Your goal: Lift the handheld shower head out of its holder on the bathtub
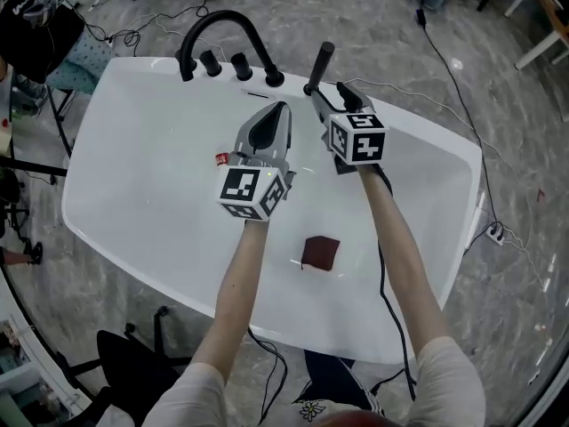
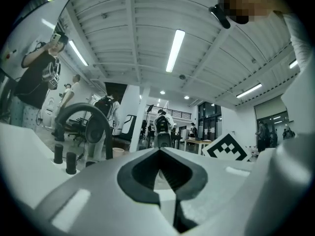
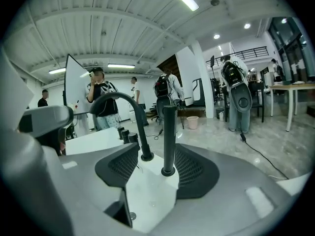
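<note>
The black handheld shower head (image 1: 320, 64) stands upright in its holder on the far rim of the white bathtub (image 1: 133, 105). My right gripper (image 1: 331, 97) is open at the holder. In the right gripper view the shower head (image 3: 169, 136) rises between the two dark pads (image 3: 120, 166), nearer the right one, and I see no squeeze on it. My left gripper (image 1: 279, 110) is shut and empty, hovering over the tub just left of the right one; its jaws meet at a point in the left gripper view (image 2: 160, 152).
The black arched faucet (image 1: 222, 27) and two black knobs (image 1: 211, 61) stand on the rim left of the shower head. A dark red cloth (image 1: 320, 253) lies on the tub floor. Cables run over the floor behind the tub. People stand far off.
</note>
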`<state>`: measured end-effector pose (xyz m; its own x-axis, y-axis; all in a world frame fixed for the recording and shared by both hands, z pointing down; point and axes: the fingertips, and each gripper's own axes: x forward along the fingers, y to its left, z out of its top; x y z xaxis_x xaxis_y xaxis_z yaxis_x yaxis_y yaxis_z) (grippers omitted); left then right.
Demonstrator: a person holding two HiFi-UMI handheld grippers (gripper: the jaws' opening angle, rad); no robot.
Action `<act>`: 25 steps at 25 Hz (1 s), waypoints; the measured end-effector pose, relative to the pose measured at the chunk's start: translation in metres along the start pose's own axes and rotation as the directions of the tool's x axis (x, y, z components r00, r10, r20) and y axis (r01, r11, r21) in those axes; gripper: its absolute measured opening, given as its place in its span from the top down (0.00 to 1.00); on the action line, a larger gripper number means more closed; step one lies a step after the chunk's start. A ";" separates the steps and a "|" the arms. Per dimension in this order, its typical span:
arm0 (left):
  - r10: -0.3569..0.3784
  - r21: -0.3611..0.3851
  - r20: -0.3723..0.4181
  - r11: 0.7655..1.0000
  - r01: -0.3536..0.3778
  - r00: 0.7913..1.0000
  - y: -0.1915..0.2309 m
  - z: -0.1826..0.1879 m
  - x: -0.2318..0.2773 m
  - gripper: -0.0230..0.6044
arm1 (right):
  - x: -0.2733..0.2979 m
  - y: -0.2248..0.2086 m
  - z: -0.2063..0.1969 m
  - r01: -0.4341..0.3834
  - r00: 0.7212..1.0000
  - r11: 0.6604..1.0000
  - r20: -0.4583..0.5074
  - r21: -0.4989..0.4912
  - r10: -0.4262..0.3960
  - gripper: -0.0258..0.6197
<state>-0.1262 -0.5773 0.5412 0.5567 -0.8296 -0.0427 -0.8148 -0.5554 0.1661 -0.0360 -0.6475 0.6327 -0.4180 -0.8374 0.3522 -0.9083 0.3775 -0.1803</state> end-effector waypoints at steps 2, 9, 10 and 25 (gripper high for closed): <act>-0.011 0.013 -0.030 1.000 0.011 0.999 0.009 -0.017 0.007 0.96 | 0.019 -0.008 -0.010 0.014 1.000 1.000 -0.010 -0.001 -0.014 0.56; -0.030 0.016 -0.068 0.999 0.031 0.997 0.035 -0.052 0.020 0.96 | 0.073 -0.024 -0.033 0.023 0.996 0.999 -0.091 0.027 -0.020 0.55; -0.030 0.016 -0.073 0.999 0.031 0.997 0.038 -0.056 0.020 0.96 | 0.080 -0.023 -0.037 0.028 0.994 0.999 -0.106 0.029 -0.024 0.56; 0.064 -0.048 -0.044 0.997 -0.066 0.997 0.081 -0.054 -0.008 0.96 | 0.096 -0.029 -0.041 0.186 0.972 0.978 -0.132 -0.091 -0.197 0.73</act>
<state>-0.1883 -0.6123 0.6078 0.5099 -0.8602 0.0115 -0.8413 -0.4958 0.2153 -0.0509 -0.7224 0.7095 -0.2299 -0.8354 0.4992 -0.9679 0.2498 -0.0278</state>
